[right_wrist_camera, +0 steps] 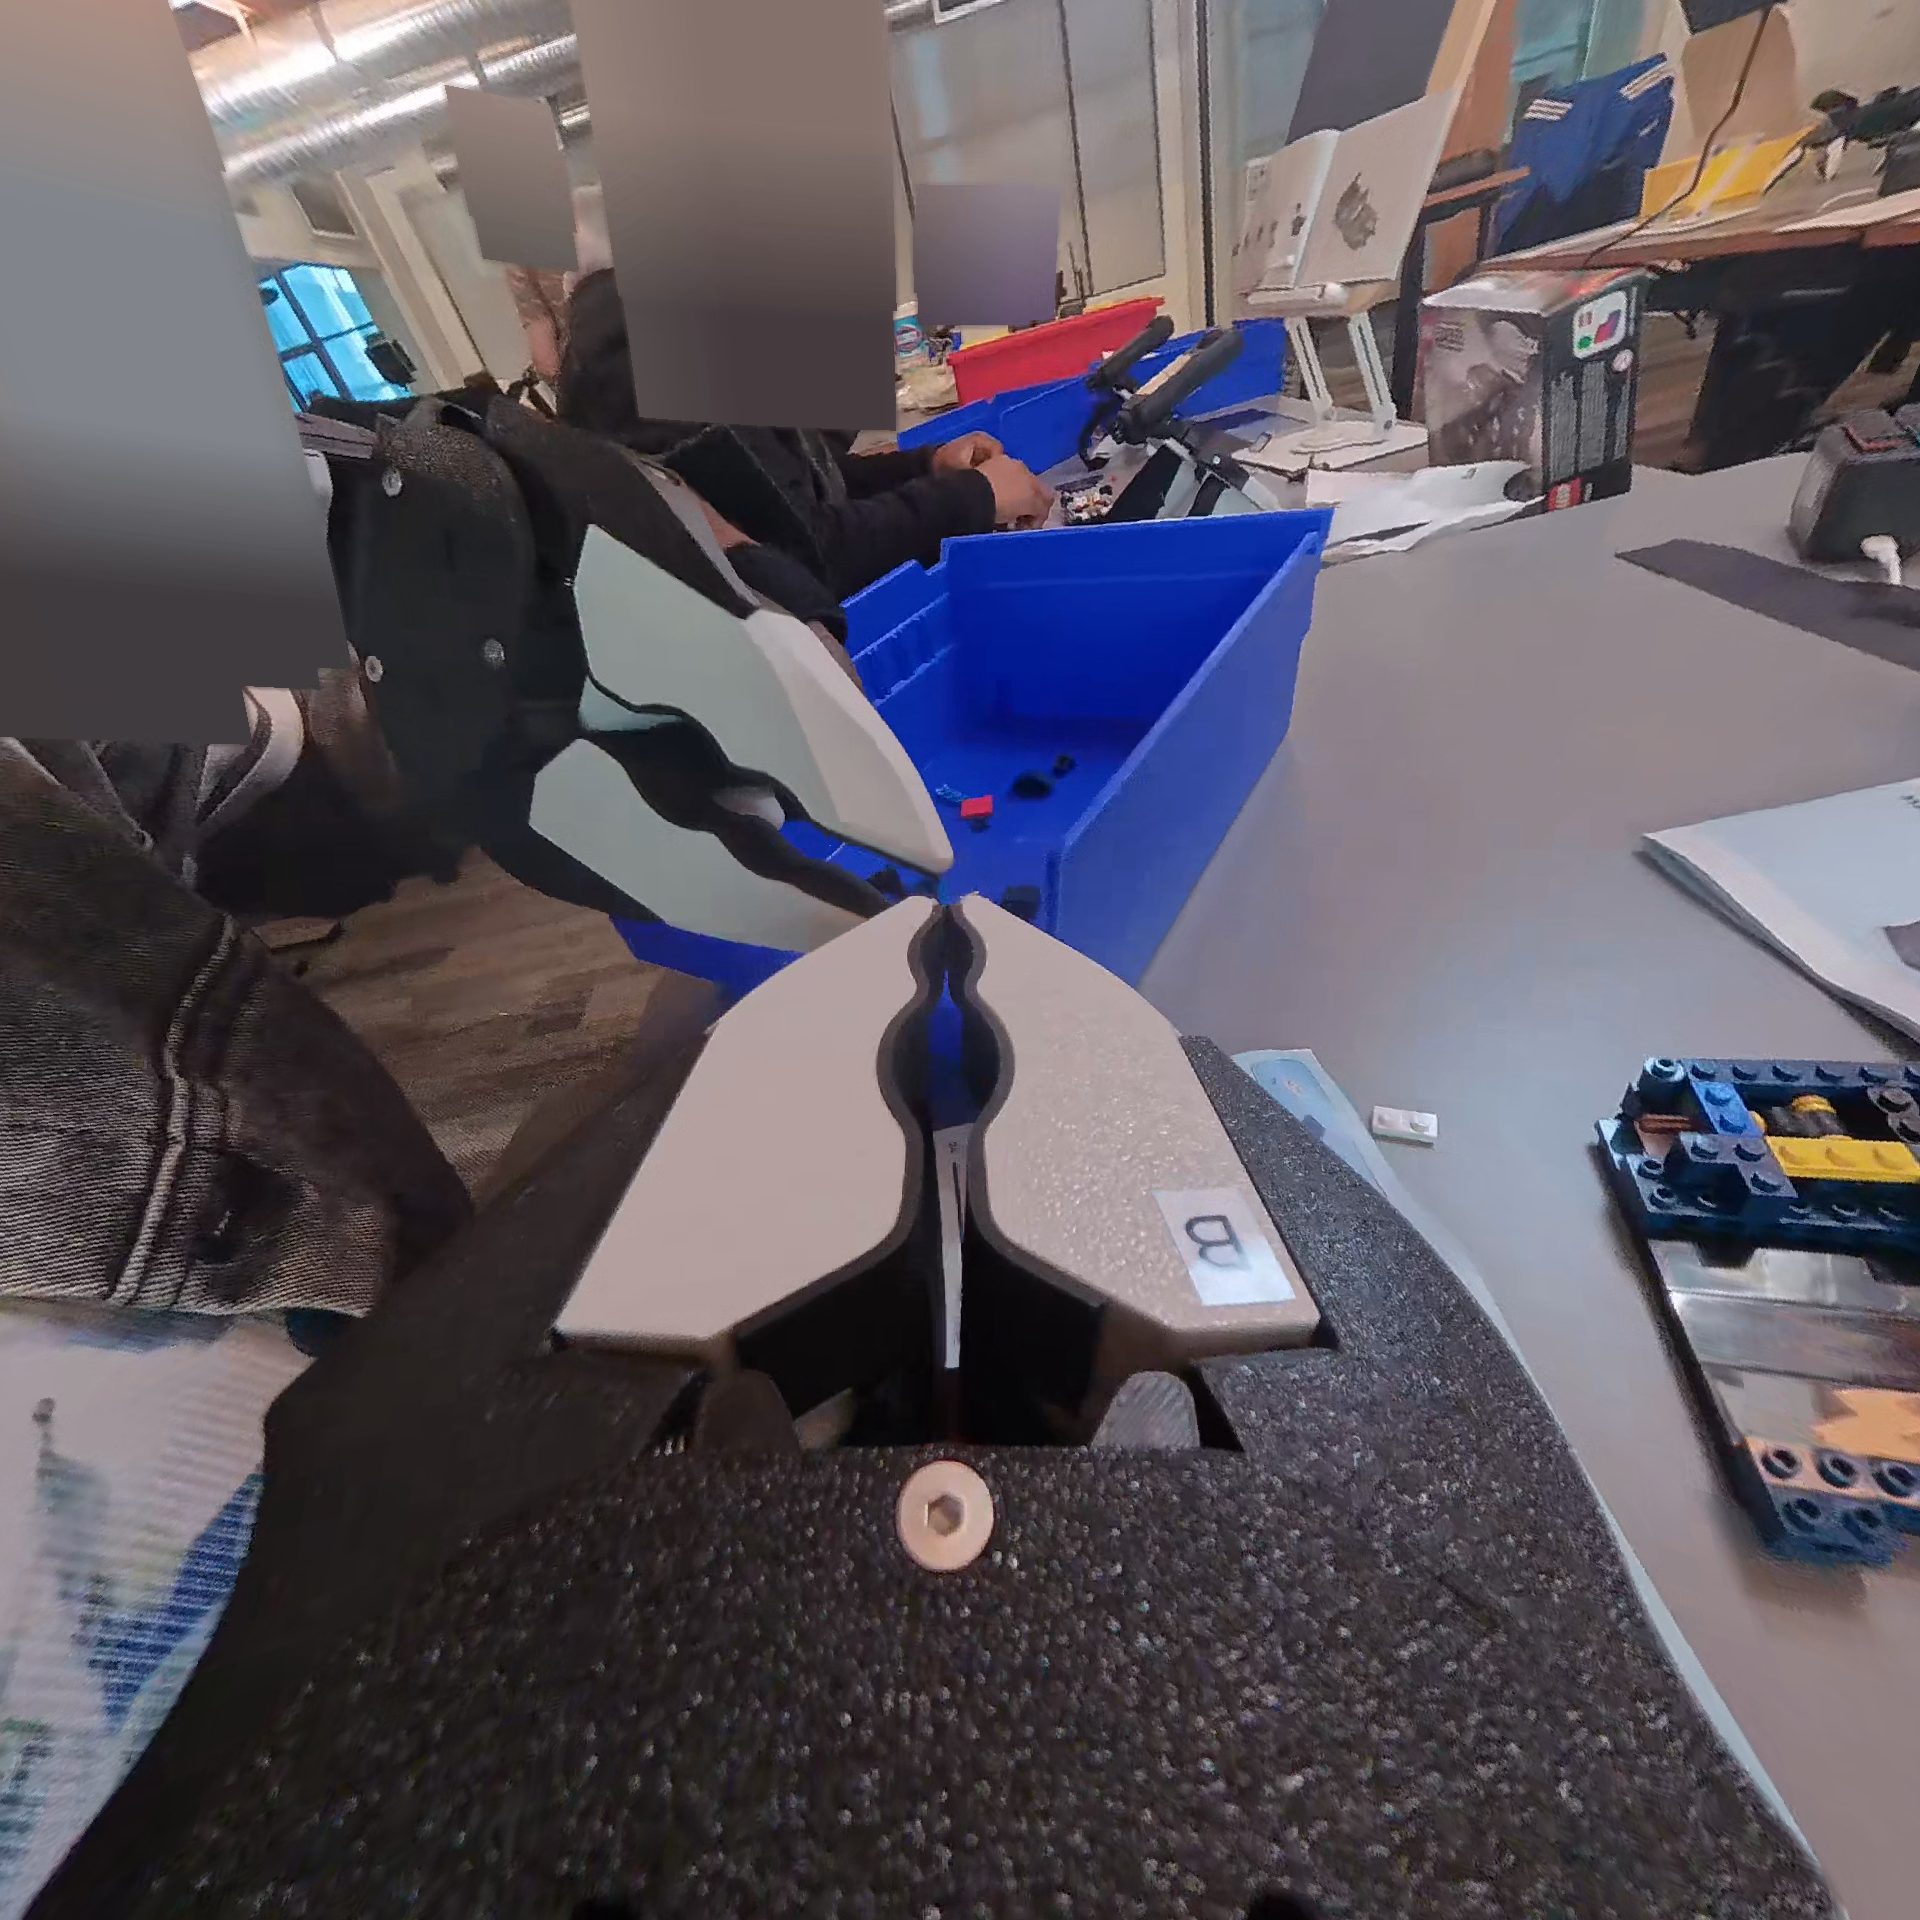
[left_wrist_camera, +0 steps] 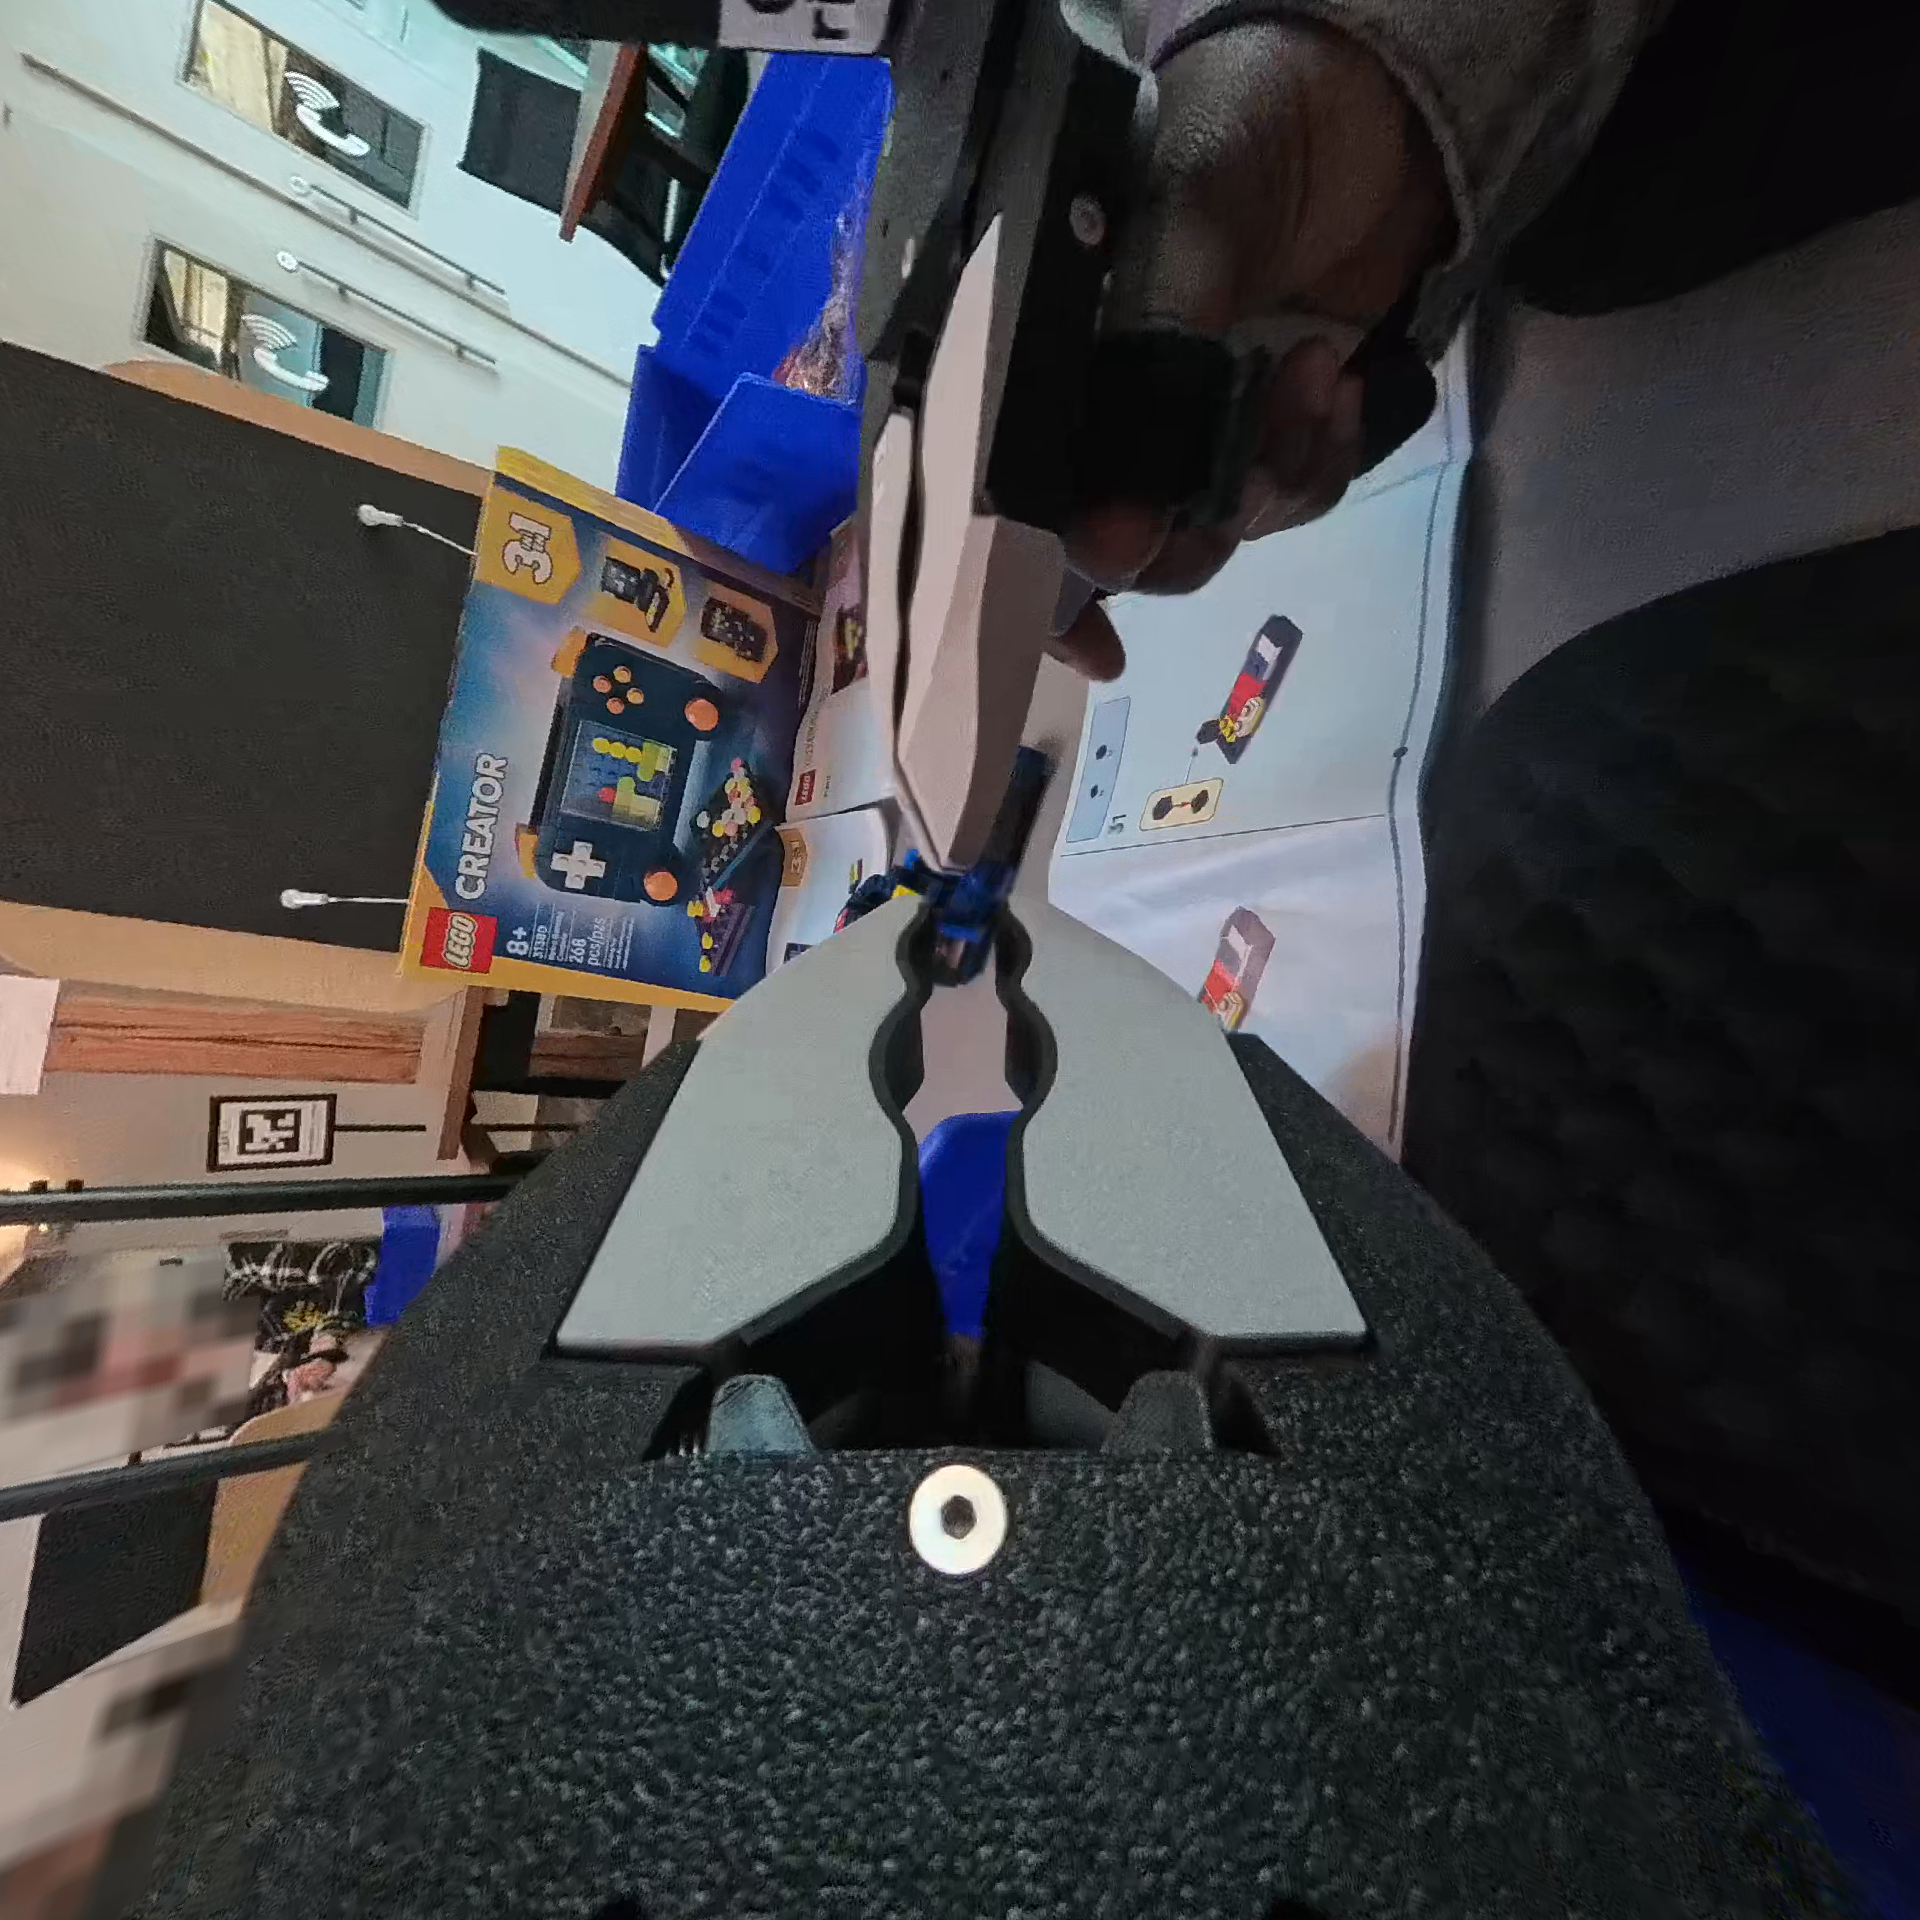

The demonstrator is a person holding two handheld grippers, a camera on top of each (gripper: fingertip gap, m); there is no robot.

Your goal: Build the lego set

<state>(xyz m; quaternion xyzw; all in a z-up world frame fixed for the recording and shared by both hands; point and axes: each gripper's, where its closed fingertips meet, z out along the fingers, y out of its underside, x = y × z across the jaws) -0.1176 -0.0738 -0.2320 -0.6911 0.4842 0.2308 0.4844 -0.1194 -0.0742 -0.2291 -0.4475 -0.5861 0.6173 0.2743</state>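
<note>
In the left wrist view my left gripper [left_wrist_camera: 961, 923] is shut on a small blue brick piece [left_wrist_camera: 971, 902], held in the air above the open instruction booklet [left_wrist_camera: 1257, 894]. My right gripper [left_wrist_camera: 935, 857], held by a hand [left_wrist_camera: 1278, 260], comes from above and its fingertips meet the same piece. In the right wrist view my right gripper [right_wrist_camera: 945, 912] is shut, with a thin blue sliver of the piece [right_wrist_camera: 940, 894] pinched at its very tips. The left gripper [right_wrist_camera: 909, 881] comes in from the upper left and meets it tip to tip.
A blue bin [right_wrist_camera: 1174, 727] with several small loose pieces stands just behind the grippers at the grey table's [right_wrist_camera: 1455, 831] edge. A partly built dark blue and yellow model [right_wrist_camera: 1766, 1153] and a small white plate [right_wrist_camera: 1403, 1124] lie at right. The set's box [left_wrist_camera: 603, 748] stands behind. Only a small space, under 4 cm, lies between the two pairs of fingers.
</note>
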